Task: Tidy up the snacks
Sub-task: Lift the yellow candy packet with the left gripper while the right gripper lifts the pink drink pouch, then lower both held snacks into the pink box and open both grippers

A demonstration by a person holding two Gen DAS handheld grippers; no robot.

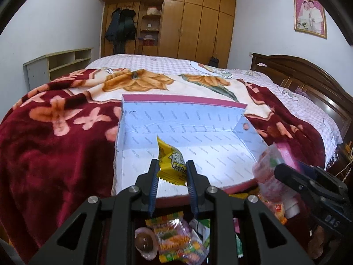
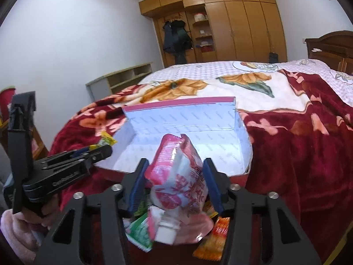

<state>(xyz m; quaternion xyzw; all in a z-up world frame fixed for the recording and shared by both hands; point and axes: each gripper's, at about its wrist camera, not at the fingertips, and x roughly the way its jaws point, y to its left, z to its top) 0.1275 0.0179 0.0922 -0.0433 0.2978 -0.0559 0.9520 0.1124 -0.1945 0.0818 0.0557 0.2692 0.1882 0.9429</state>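
An open box [image 1: 198, 145] with a pale blue lining and pink rim lies on the bed; it also shows in the right wrist view [image 2: 198, 132]. My left gripper [image 1: 172, 169] is shut on a yellow snack packet [image 1: 171, 161], held above the box's near edge. My right gripper [image 2: 175, 172] is shut on a pink and white drink pouch [image 2: 178, 176] with a white cap, held in front of the box. The pouch and right gripper show at the right of the left wrist view [image 1: 273, 172]. Loose snacks [image 1: 174, 240] lie below the grippers.
A dark red floral blanket [image 1: 55, 154] covers the near half of the bed. More packets [image 2: 141, 231] lie below the right gripper. A brown headboard [image 1: 308, 77] stands at right, a low shelf [image 1: 61, 64] at left, wardrobes [image 1: 194, 22] behind.
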